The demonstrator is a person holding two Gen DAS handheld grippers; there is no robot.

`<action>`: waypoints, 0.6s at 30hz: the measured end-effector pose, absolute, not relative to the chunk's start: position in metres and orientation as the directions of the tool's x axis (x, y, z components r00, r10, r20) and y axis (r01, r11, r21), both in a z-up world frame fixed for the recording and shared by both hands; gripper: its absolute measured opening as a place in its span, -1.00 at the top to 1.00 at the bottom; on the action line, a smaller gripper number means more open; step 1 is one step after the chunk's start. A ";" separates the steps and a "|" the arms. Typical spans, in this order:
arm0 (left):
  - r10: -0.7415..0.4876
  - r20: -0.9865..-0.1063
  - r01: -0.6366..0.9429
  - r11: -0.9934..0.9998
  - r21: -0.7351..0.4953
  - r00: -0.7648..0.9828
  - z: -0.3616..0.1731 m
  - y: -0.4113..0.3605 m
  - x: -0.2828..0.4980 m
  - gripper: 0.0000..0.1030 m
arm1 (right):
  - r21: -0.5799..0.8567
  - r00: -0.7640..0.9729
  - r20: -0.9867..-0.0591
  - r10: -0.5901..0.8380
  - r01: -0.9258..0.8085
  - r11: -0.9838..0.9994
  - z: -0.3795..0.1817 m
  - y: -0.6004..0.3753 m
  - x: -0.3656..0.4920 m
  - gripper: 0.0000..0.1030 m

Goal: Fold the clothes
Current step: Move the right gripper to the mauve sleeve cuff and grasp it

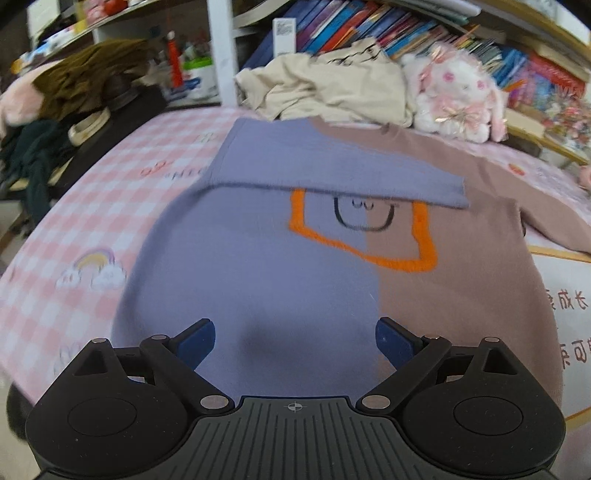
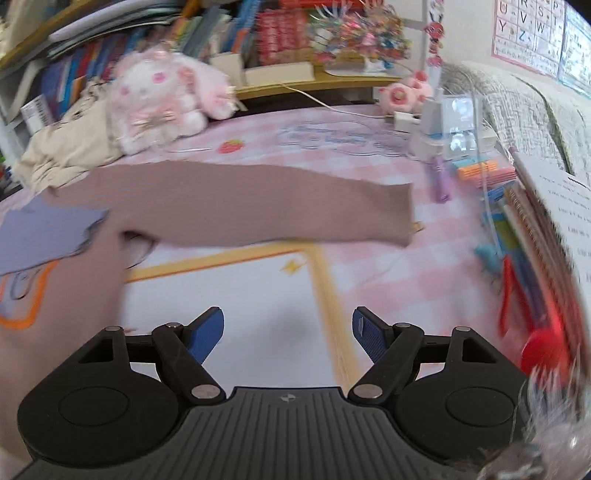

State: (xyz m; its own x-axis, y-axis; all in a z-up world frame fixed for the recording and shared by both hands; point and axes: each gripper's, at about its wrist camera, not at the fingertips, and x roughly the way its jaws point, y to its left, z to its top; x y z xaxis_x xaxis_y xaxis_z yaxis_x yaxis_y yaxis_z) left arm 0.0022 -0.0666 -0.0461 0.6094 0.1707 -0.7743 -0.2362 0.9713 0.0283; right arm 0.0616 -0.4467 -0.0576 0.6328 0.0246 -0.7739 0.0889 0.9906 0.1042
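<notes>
Sweater (image 1: 258,266) flat on checked bed sheet (image 1: 74,229), purple sleeve (image 1: 332,166) folded across chest.
Brown sleeve (image 2: 258,206) lies extended sideways. Left gripper (image 1: 295,341) and right gripper (image 2: 288,332): jaws spread, holding nothing.

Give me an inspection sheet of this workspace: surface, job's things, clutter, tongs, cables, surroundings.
Surface: pink checked bedsheet with rainbow and strawberry prints.
Job's things: two-tone sweater, purple and brown, lying flat; purple sleeve folded across the chest; brown sleeve stretched out sideways, not yet folded.
Clutter: crumpled beige garment, pink plush rabbit, notebooks and pens at the right edge, dark clothes heap at the left.
Tongs: left tongs open above the sweater's hem; right tongs open above bare sheet; neither holds anything.
Cables: white cable running to a charger near the far edge.
Surroundings: bookshelves, alphabet poster.
</notes>
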 end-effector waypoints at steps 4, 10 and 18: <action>0.202 -0.791 -0.299 0.954 0.025 0.577 -0.049 -0.083 -0.011 -0.85 | 0.097 0.627 -0.779 0.029 0.074 0.992 -0.060 -0.478 0.084 -0.45; 0.237 -0.803 -0.383 0.924 0.011 0.548 -0.049 -0.093 -0.023 -0.86 | 0.110 0.617 -0.786 0.040 0.076 0.991 -0.065 -0.508 0.106 -0.45; 0.240 -0.805 -0.395 0.919 0.007 0.543 -0.048 -0.103 -0.023 -0.86 | 0.138 0.596 -0.800 0.069 0.071 0.988 -0.073 -0.521 0.115 -0.44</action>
